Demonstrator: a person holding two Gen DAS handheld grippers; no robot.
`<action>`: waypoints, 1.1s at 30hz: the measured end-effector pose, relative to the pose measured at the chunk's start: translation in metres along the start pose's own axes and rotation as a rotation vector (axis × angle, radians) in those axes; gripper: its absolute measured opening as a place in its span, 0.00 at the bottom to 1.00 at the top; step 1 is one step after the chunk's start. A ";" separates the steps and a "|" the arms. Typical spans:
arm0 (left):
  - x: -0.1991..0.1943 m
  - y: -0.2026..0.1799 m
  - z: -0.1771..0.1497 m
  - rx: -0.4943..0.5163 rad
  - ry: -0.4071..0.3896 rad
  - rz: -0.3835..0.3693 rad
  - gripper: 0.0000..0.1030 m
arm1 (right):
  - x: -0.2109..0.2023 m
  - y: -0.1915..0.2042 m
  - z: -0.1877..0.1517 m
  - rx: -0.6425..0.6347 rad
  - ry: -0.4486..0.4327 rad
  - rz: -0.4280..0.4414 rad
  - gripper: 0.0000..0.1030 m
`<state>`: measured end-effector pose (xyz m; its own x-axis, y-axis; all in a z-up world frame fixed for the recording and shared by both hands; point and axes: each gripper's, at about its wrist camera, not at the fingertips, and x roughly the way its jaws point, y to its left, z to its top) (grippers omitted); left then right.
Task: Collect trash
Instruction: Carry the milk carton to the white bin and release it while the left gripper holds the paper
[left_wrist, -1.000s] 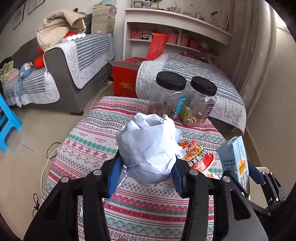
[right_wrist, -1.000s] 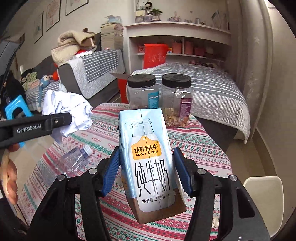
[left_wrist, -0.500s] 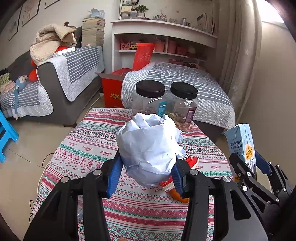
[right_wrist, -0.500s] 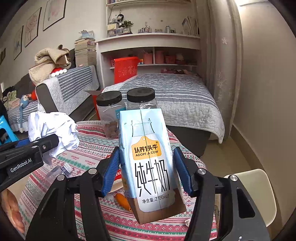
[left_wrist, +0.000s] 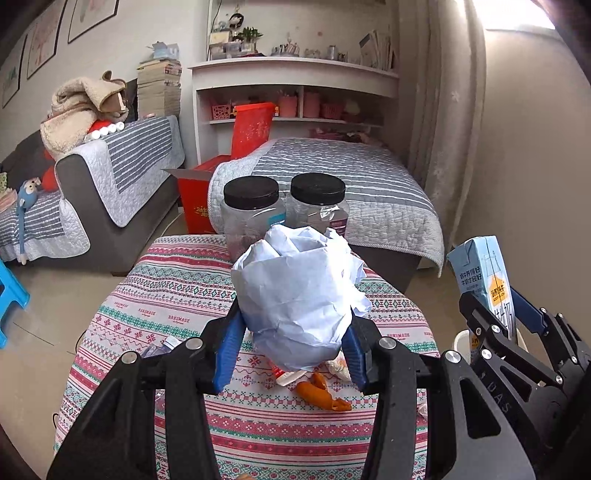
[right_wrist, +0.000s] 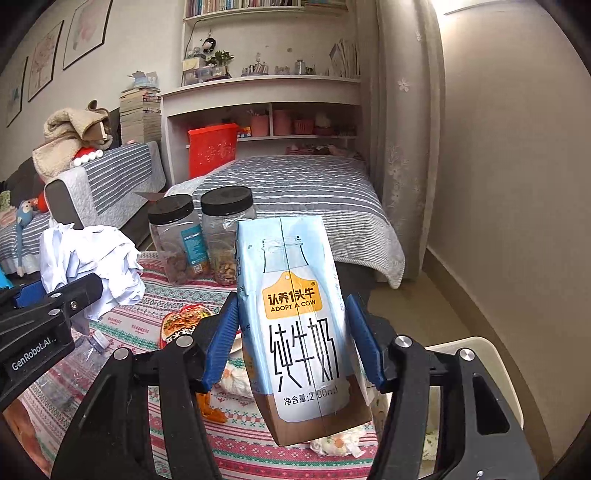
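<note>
My left gripper (left_wrist: 291, 350) is shut on a crumpled white paper ball (left_wrist: 299, 295), held above the patterned table (left_wrist: 177, 295). The ball also shows in the right wrist view (right_wrist: 92, 269). My right gripper (right_wrist: 291, 339) is shut on a light blue milk carton (right_wrist: 299, 314), held tilted above the table's right edge; the carton also shows in the left wrist view (left_wrist: 487, 284). On the table lie an orange peel (left_wrist: 321, 393), a snack wrapper (right_wrist: 184, 321), a clear plastic bottle (right_wrist: 92, 343) and used tissues (right_wrist: 340, 443).
Two black-lidded clear jars (left_wrist: 251, 218) stand at the table's far edge. A white bin or chair rim (right_wrist: 495, 369) sits right of the table. A bed (left_wrist: 332, 177), a sofa (left_wrist: 110, 184) and a red box (left_wrist: 199, 199) lie beyond.
Both grippers have pulled back and risen with their loads; the table looks farther away. The right gripper with the carton has shifted right, towards the table's edge.
</note>
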<state>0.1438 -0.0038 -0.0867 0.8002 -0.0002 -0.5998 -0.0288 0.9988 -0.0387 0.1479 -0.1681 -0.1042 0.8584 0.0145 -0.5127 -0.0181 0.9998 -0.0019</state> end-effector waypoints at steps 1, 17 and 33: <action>0.000 -0.003 0.000 0.004 -0.001 -0.005 0.46 | -0.001 -0.006 -0.001 0.001 -0.001 -0.014 0.54; -0.004 -0.066 -0.006 0.068 -0.010 -0.090 0.46 | -0.007 -0.102 -0.013 0.091 0.057 -0.218 0.54; -0.010 -0.172 -0.024 0.182 0.017 -0.248 0.47 | -0.036 -0.208 -0.039 0.227 0.112 -0.427 0.77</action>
<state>0.1264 -0.1771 -0.0935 0.7592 -0.2446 -0.6031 0.2753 0.9604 -0.0430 0.1004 -0.3772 -0.1186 0.7044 -0.3856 -0.5960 0.4461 0.8935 -0.0509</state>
